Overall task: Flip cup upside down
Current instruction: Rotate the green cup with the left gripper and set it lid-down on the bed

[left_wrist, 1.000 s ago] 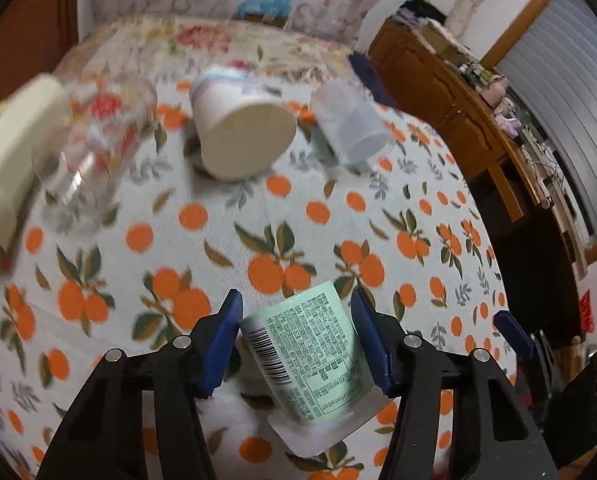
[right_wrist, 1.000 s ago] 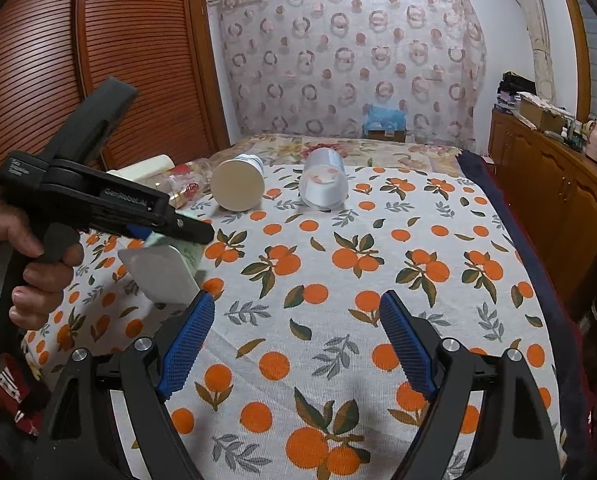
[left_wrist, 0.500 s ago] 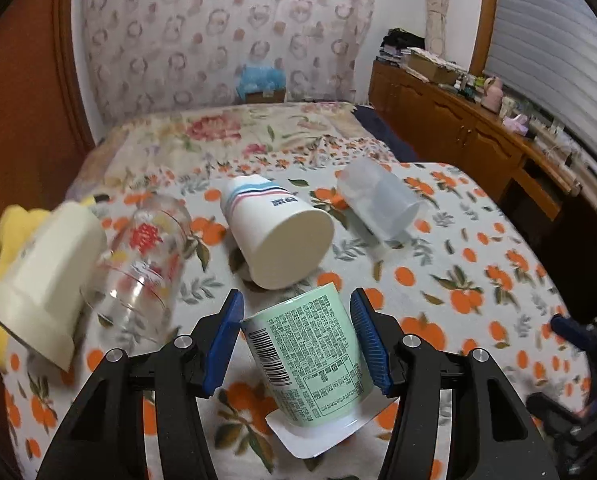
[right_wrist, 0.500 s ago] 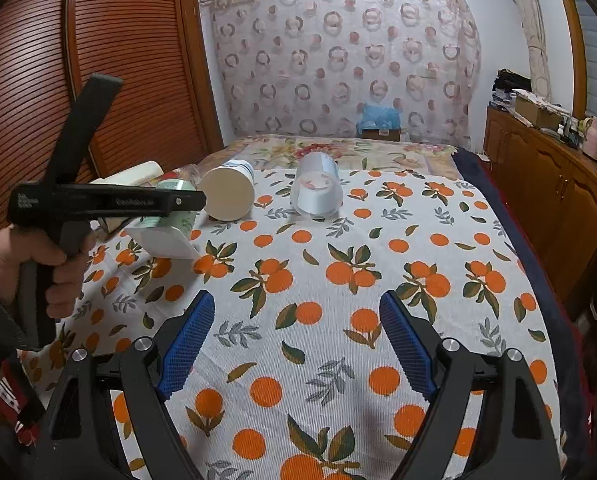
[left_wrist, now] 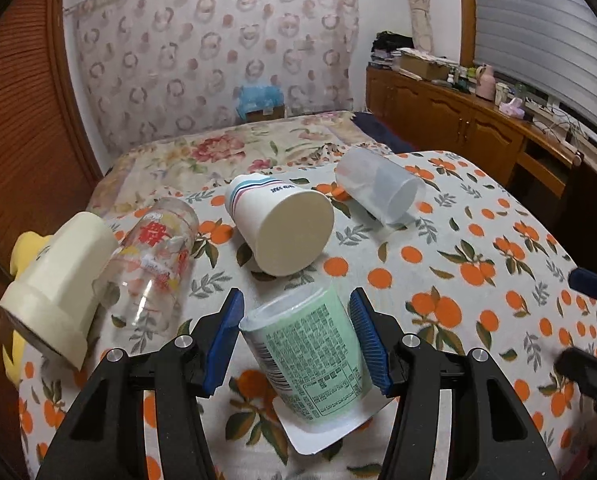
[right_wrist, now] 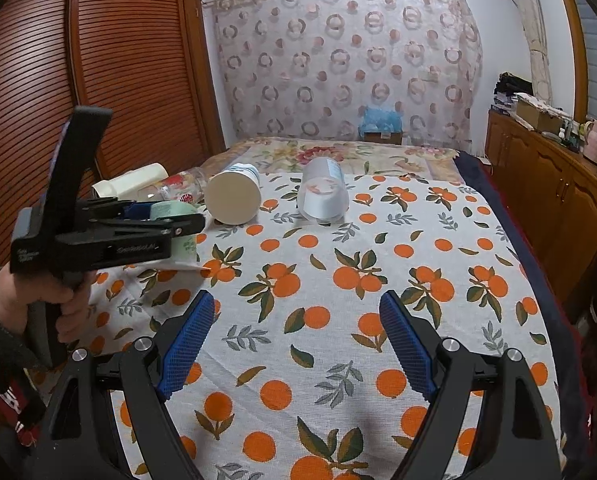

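Observation:
A green cup [left_wrist: 314, 356] with printed text and a white square flange stands mouth-down, slightly tilted, between my left gripper's [left_wrist: 296, 338] blue pads; the jaws stand slightly apart from its sides. In the right wrist view the cup [right_wrist: 178, 224] sits on the orange-print cloth with its flange at the cloth, partly hidden by the left gripper [right_wrist: 154, 226]. My right gripper [right_wrist: 298, 344] is open and empty above the cloth's near middle.
Lying on their sides behind the cup are a white paper cup [left_wrist: 282, 228], a translucent plastic cup [left_wrist: 378, 192], a printed glass [left_wrist: 154, 256] and a cream cup [left_wrist: 54, 284]. A wooden cabinet [right_wrist: 554, 196] lines the right side.
The left gripper turned the green cup from lying tilted to standing mouth-down and lowered it onto the cloth. Its jaws have opened off the cup. The right gripper has stayed still.

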A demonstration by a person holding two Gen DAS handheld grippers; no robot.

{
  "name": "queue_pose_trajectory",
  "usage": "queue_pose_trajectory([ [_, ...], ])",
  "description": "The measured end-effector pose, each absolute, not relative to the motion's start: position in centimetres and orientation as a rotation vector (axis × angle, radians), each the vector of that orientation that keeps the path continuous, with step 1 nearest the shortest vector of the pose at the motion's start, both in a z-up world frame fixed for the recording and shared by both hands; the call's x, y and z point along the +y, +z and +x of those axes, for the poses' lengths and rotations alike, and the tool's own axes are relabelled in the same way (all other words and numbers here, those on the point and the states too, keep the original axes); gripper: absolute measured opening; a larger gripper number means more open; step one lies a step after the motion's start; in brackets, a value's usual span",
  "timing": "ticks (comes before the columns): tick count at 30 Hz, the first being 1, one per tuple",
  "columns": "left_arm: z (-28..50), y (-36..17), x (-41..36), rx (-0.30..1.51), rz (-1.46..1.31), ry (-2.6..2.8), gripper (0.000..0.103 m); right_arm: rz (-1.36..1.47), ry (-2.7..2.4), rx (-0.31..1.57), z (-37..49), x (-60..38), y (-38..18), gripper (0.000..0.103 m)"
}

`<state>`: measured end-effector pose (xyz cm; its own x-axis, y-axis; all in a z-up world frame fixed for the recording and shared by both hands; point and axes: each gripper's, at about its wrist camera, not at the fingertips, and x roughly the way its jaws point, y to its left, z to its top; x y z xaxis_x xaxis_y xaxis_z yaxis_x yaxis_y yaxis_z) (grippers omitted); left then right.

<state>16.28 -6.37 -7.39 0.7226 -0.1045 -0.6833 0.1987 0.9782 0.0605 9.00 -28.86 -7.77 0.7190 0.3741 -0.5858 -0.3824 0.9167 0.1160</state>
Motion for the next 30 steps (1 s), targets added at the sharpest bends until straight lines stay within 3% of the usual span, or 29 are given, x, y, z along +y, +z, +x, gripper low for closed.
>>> queue_pose_trajectory([
  [22,11.5,-7.6,-7.3,0.754,0.129,-0.241,0.047,-0.001,0.395,0.641,9.2,-29.3,-7.7,0.086],
  [25,11.2,-7.4,-7.0,0.745,0.110,-0.244,0.057,-0.003,0.394,0.639,9.3,-29.1,-7.5,0.086],
  [30,10.5,-6.8,-5.9,0.725,0.079,-0.232,0.064,-0.001,0.390,0.629,9.3,-28.4,-7.1,0.086],
])
